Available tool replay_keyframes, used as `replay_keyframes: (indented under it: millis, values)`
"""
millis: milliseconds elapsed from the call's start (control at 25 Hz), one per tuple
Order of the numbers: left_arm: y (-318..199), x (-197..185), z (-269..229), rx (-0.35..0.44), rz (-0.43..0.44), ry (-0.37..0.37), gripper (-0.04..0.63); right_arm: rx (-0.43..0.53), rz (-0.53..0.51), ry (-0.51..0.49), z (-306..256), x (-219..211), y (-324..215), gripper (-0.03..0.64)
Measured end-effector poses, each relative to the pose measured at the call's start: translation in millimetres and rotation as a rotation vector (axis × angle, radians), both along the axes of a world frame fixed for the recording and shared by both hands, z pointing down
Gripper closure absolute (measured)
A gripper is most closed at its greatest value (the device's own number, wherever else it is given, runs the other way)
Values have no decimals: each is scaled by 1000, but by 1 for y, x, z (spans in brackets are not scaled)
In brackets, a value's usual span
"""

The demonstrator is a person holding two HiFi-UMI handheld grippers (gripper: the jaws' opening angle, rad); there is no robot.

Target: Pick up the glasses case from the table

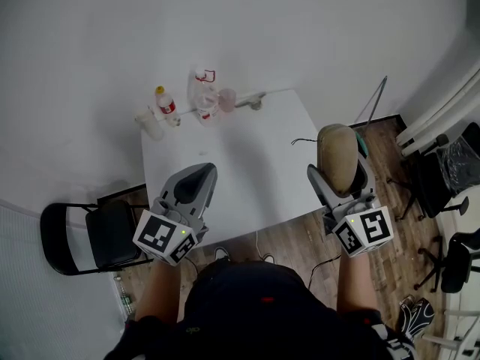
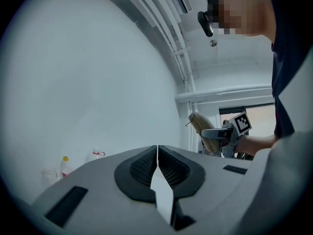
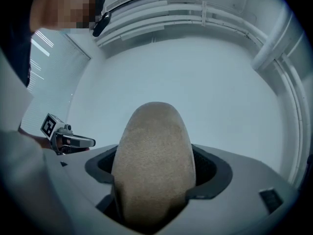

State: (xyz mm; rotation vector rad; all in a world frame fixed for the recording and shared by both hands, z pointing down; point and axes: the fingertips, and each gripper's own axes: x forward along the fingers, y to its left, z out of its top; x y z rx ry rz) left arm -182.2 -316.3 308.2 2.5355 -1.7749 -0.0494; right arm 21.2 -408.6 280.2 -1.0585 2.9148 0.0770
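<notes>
**Head view:** Your right gripper (image 1: 339, 180) clamps a tan, oval, felt-textured glasses case (image 1: 337, 156), held end-up over the right near corner of the white rectangular table (image 1: 247, 163) and not resting on it. Your left gripper (image 1: 196, 180) hangs over the table's left near edge. At the far edge stand a clear plastic bottle with a yellow cap and red label (image 1: 164, 103) and a crumpled clear plastic bag with red trim (image 1: 204, 96). A black folding chair (image 1: 97, 235) sits on the floor to the left.

**Left gripper view:** The jaws meet in a tight seam with nothing between them. Beyond them to the right, the right gripper (image 2: 220, 133) carries the glasses case (image 2: 200, 126) against a pale wall.

**Right gripper view:** The glasses case (image 3: 154, 165) fills the gap, pinched on both sides by the dark pads (image 3: 208, 173). The left gripper (image 3: 66, 140) shows small at the left.
</notes>
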Motion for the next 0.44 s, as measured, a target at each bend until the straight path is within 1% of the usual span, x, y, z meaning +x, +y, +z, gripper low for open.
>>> replay_keyframes:
  millis: [440]
  values:
    - [1, -1, -2, 0, 0, -5, 569, -6, -10, 5, 1, -3, 1, 209]
